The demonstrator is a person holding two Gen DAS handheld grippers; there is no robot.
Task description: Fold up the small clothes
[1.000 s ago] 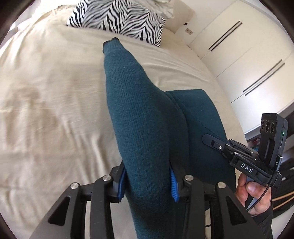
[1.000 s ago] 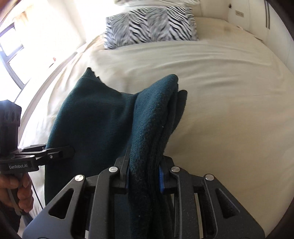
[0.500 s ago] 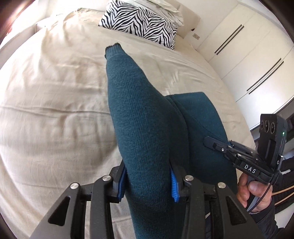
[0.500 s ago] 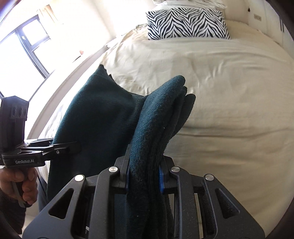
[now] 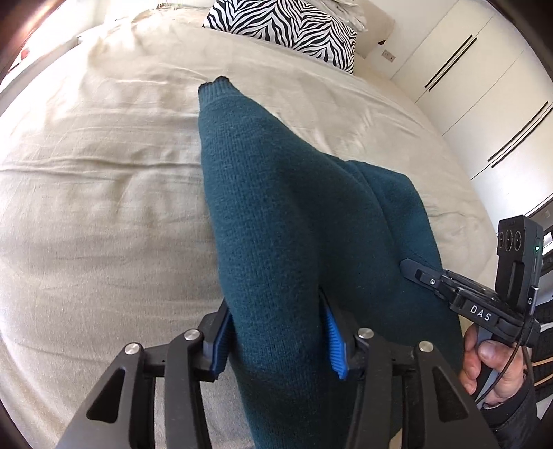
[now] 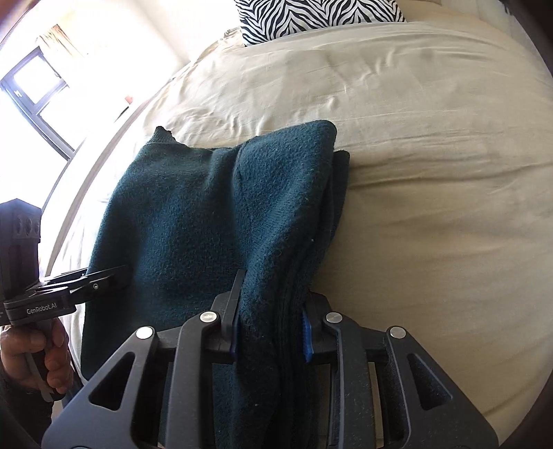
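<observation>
Thing to fold: a dark teal knitted sweater (image 5: 293, 221), soft and thick. It is held up over the bed, and its far end seems to touch the cover, though I cannot be sure.

Bed: a wide bed with a cream cloth cover (image 5: 103, 207), a bit wrinkled. A black and white zebra-striped pillow (image 5: 287, 27) sits at the far end, well away from the sweater.

Left gripper (image 5: 276, 342): it squeezes a fat bunch of the sweater between its blue pads (image 5: 333, 342). A ribbed end of the sweater pokes out in front of it.

Right gripper (image 6: 269, 331): it pinches a thick stack of sweater layers. The left gripper shows at the left edge of this view, held in a hand (image 6: 34, 362).

Step now: I think both grippers hold one side of the sweater, ready to lay it down or fold it over.

What could go wrong: the knit is heavy and floppy. If one gripper lets go too soon, that side could drop and the fold would open up.

Also: if the two grippers pull apart too hard, the knit could stretch or slip out of the pads.

Also: if the sweater lands on the wrinkled cover in a heap, the layers may slide and the edges will not match.
</observation>
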